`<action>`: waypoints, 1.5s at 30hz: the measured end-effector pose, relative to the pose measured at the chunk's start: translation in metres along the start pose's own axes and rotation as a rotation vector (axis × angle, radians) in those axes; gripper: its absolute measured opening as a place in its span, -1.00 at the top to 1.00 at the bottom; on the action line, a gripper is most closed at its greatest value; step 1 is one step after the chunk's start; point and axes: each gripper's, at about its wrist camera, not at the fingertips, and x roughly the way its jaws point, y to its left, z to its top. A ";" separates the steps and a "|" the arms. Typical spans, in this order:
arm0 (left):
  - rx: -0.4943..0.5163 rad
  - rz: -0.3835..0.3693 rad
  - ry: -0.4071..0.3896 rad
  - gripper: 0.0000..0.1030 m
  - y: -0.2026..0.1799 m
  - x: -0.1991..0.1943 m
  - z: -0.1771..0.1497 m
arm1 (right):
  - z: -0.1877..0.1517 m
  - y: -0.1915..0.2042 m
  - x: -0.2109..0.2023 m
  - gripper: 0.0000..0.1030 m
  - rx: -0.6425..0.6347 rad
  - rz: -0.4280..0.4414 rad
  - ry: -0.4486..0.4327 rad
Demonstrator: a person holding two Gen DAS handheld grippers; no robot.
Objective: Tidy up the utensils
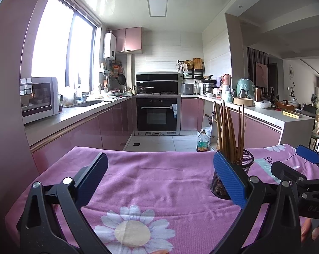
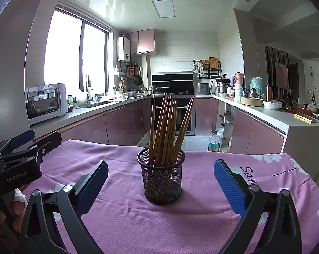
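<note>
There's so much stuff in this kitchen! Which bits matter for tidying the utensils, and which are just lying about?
Part of the job:
- chopsticks
- mesh cup holding them
- left tongs, open
- right tongs, open

Just lying about:
- oil bottle on the floor
- microwave on the counter
- flowered pink cloth

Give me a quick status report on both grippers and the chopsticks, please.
Left gripper open, empty. Right gripper open, empty. Brown wooden chopsticks upright in the black mesh metal cup on the pink floral cloth. Nothing in the way.
</note>
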 end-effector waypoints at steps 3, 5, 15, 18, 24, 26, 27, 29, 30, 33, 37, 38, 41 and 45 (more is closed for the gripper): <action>-0.004 0.000 -0.001 -0.91 0.000 -0.002 0.001 | 0.000 0.000 0.000 -0.88 0.001 -0.001 0.000; -0.001 -0.001 0.000 -0.91 0.000 -0.001 0.001 | 0.000 0.000 -0.001 -0.88 0.001 -0.004 -0.002; -0.003 -0.005 0.005 -0.91 -0.002 -0.001 0.002 | 0.001 0.003 -0.003 -0.88 0.005 -0.014 -0.006; -0.005 -0.006 0.007 -0.91 -0.002 -0.001 0.001 | 0.002 0.004 -0.004 -0.88 0.007 -0.016 -0.009; -0.007 -0.006 0.007 -0.91 -0.003 -0.001 0.001 | 0.002 0.004 -0.002 -0.88 0.011 -0.020 -0.010; -0.007 -0.006 0.007 -0.91 -0.003 -0.001 0.000 | 0.002 0.004 -0.002 -0.88 0.013 -0.023 -0.014; -0.006 -0.007 0.007 -0.91 -0.003 -0.001 0.000 | 0.002 0.004 -0.002 -0.88 0.015 -0.024 -0.017; -0.007 -0.006 0.008 -0.91 -0.003 -0.001 -0.001 | 0.002 0.004 -0.002 -0.88 0.015 -0.026 -0.020; -0.009 -0.007 0.010 -0.91 -0.003 -0.001 -0.001 | 0.001 0.004 -0.002 -0.88 0.015 -0.028 -0.020; -0.012 -0.007 0.012 -0.91 -0.004 -0.001 -0.002 | 0.001 0.004 -0.001 -0.88 0.017 -0.031 -0.020; -0.012 -0.008 0.012 -0.91 -0.003 0.000 -0.003 | 0.001 0.004 -0.002 -0.88 0.016 -0.031 -0.024; -0.013 -0.009 0.013 -0.91 -0.004 0.000 -0.003 | 0.001 0.004 -0.002 -0.88 0.016 -0.032 -0.026; -0.012 -0.009 0.014 -0.91 -0.004 0.000 -0.003 | 0.000 0.004 -0.003 -0.88 0.016 -0.032 -0.026; -0.014 -0.010 0.014 -0.91 -0.006 -0.001 -0.005 | 0.000 0.004 -0.004 -0.88 0.017 -0.034 -0.031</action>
